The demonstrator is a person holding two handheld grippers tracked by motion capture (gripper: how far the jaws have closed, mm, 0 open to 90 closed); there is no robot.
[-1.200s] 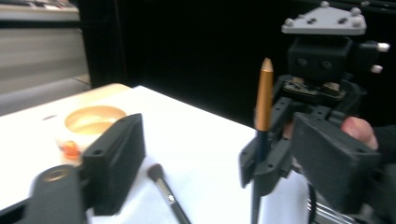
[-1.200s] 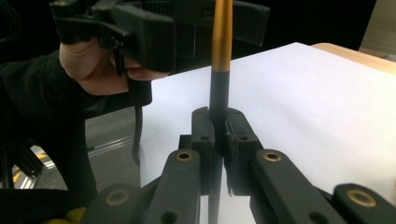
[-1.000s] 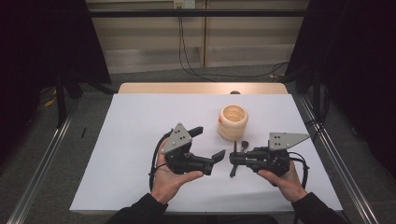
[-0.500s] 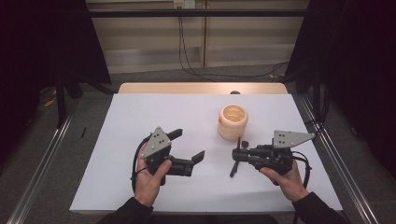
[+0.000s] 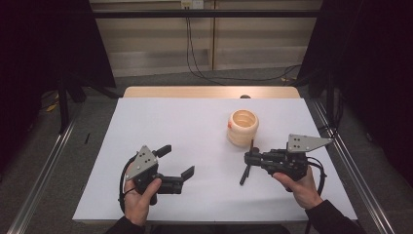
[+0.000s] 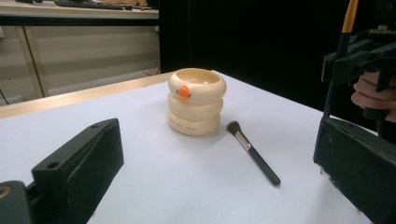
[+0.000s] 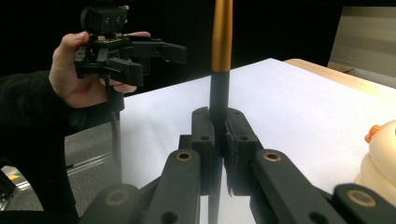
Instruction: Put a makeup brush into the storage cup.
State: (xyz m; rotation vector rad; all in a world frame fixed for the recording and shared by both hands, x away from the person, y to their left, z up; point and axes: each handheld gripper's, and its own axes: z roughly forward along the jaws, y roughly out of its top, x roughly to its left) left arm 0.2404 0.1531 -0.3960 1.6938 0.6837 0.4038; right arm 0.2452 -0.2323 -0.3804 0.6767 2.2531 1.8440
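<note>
A slim brush (image 5: 247, 165) with a black lower shaft and a gold-orange upper handle (image 7: 221, 35) is clamped between the right tongs (image 5: 249, 159). In the high view it stands crosswise to them, tilted from 12 towards 7 o'clock, its lower tip on the white surface (image 5: 185, 126). At 11 o'clock of it, just beside its top end, sits a cream holder (image 5: 242, 127) of 3 stacked rings with an orange knob (image 6: 184, 92), upright and open-topped.
</note>
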